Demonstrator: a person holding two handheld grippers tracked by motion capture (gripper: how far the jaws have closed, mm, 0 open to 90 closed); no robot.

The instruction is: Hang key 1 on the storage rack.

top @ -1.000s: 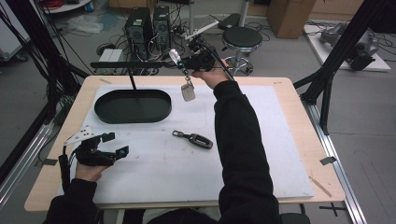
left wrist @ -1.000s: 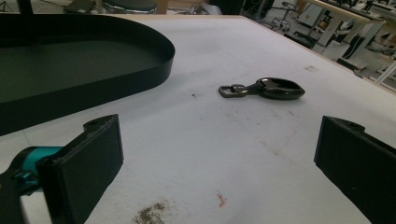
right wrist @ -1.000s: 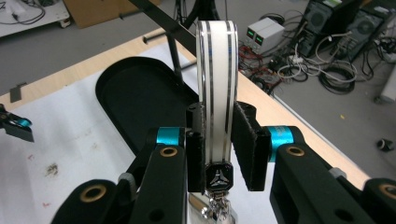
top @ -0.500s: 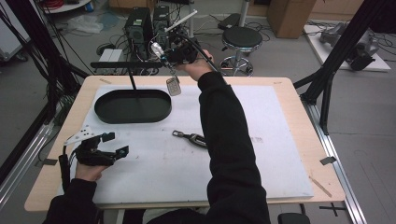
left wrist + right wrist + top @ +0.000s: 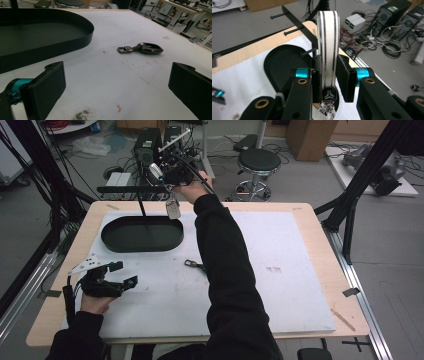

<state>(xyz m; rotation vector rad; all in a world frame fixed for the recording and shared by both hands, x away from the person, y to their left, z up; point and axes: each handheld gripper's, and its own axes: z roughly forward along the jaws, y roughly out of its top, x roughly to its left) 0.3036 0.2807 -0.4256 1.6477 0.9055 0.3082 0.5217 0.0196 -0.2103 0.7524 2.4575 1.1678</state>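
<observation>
White mat [image 5: 280, 270] over a pale wooden table [image 5: 320, 215], workshop floor with cables and a round black stool [image 5: 259, 160] beyond. At 8 o'clock, the left gripper [image 5: 122, 275] rests on the mat, jaws spread wide and empty; at 10 o'clock, a black oval metal tray [image 5: 142, 234] with an upright post; at centre, a dark metal key fob [image 5: 141, 48] lying flat. At 12 o'clock, the right gripper [image 5: 329, 72] is raised over the table's far edge, jaws clamped on a white key fob with black stripes [image 5: 327, 37], its metal ring downward.
</observation>
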